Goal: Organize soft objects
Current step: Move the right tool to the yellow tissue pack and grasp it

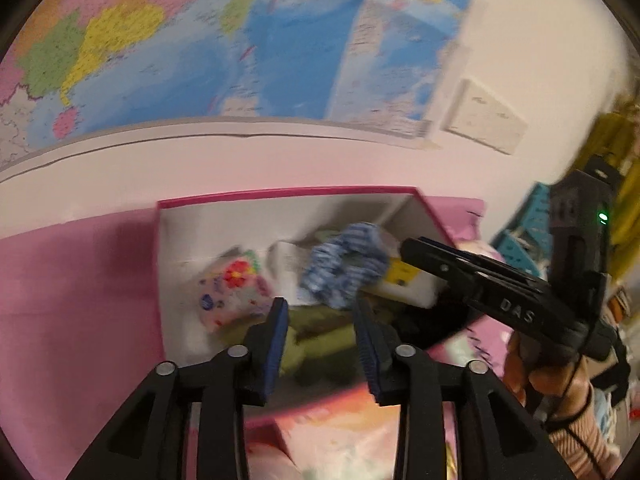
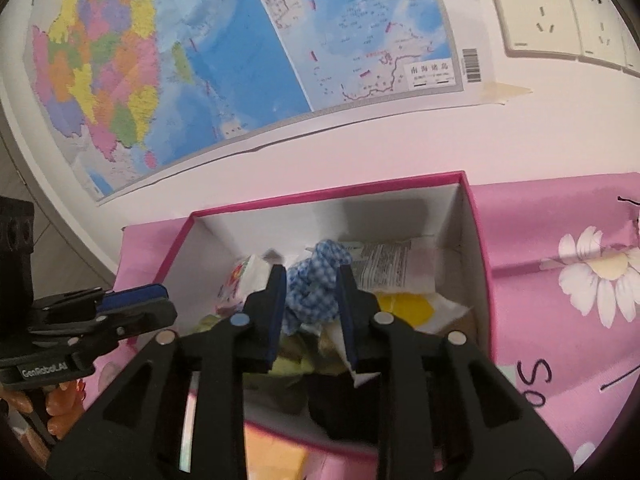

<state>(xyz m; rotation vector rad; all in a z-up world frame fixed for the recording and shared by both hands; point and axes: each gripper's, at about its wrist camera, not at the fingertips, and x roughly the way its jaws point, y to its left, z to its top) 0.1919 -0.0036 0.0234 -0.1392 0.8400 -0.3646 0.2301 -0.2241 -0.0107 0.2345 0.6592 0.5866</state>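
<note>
Overhead, I held both grippers above the pink box (image 2: 466, 216), left gripper (image 1: 322, 316) parted on nothing, right gripper (image 2: 313, 298) parted, blue checked cloth (image 2: 316, 280) at twelve o'clock between its fingers, contact unclear.

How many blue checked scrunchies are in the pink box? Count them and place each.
1. The blue checked scrunchie lies on top of the pile in the pink box, near its middle, beside a flowered cloth. Others could be buried underneath.

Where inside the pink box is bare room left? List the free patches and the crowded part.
Pink box: bare white floor along the left wall beside the floral packet, and the far right corner behind the printed packet. Crowded: middle and near side, around the blue checked cloth.
</note>
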